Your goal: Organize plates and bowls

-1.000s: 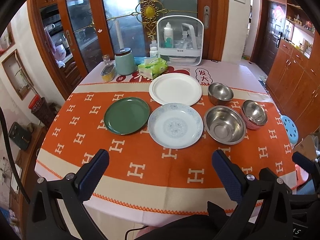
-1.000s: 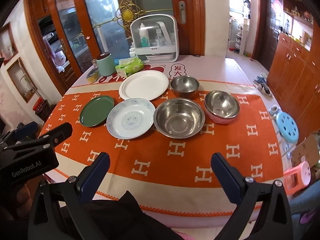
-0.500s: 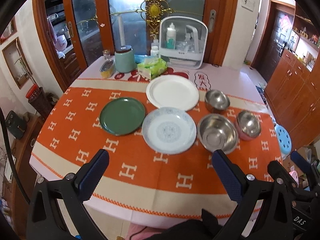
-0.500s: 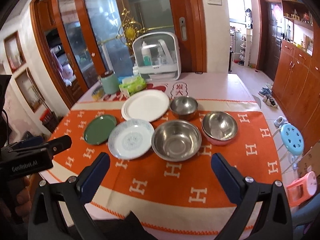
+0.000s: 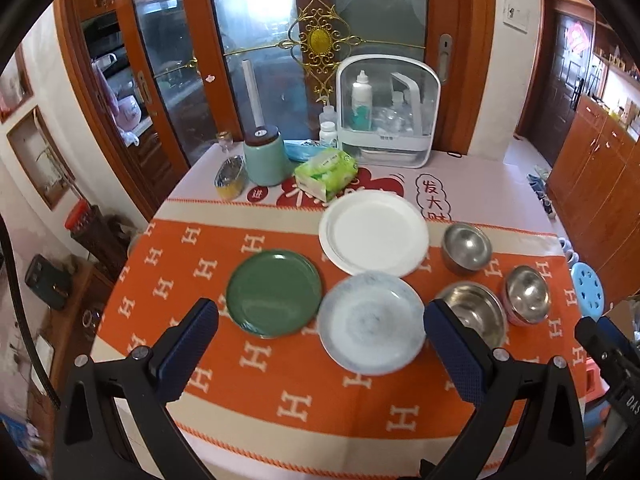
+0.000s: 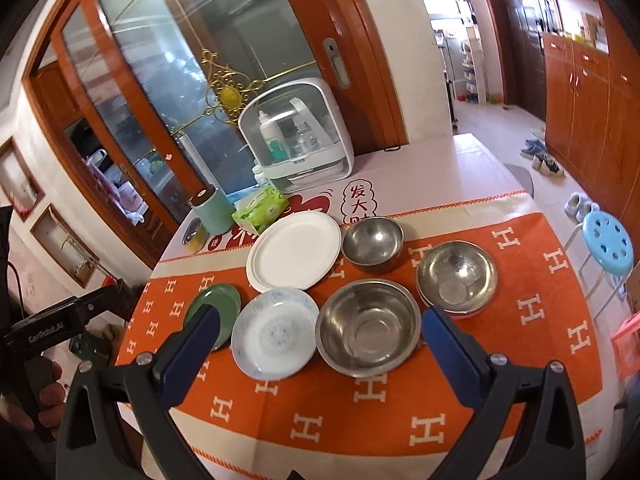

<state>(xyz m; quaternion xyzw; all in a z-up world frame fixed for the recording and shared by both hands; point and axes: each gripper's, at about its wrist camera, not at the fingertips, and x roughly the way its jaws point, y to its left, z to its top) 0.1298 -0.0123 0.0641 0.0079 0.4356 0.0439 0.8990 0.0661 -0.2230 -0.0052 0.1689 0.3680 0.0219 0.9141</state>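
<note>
I am at the very start, nothing is stacked yet: three plates and three bowls all lie singly on the orange tablecloth (image 5: 248,364). My left gripper (image 5: 320,344) hangs above the near edge with jaws spread wide and nothing between them; my right gripper (image 6: 318,346) is the same, released and empty

Between and just ahead of the left jaws sits the patterned plate (image 5: 372,328), with the green plate (image 5: 274,293) ahead of the left-hand finger and touching or nearly touching it. The white plate (image 5: 374,233) lies farther out, beyond the patterned one. Between the right jaws I see the large steel bowl (image 6: 368,330); the pink-rimmed bowl (image 6: 457,276) is ahead of the right-hand finger, and the small steel bowl (image 6: 373,243) lies farther out, just beside the white plate

Everything is round, so there is no long axis to line up with; all plates lie flat, face up, and all bowls stand upright, mouths up

As I judge it, the next move calls for lowering one gripper to a rim, probably the green plate's, pinching the thin lip at a shallow angle, and lifting it onto a larger plate without dragging the cloth
</note>
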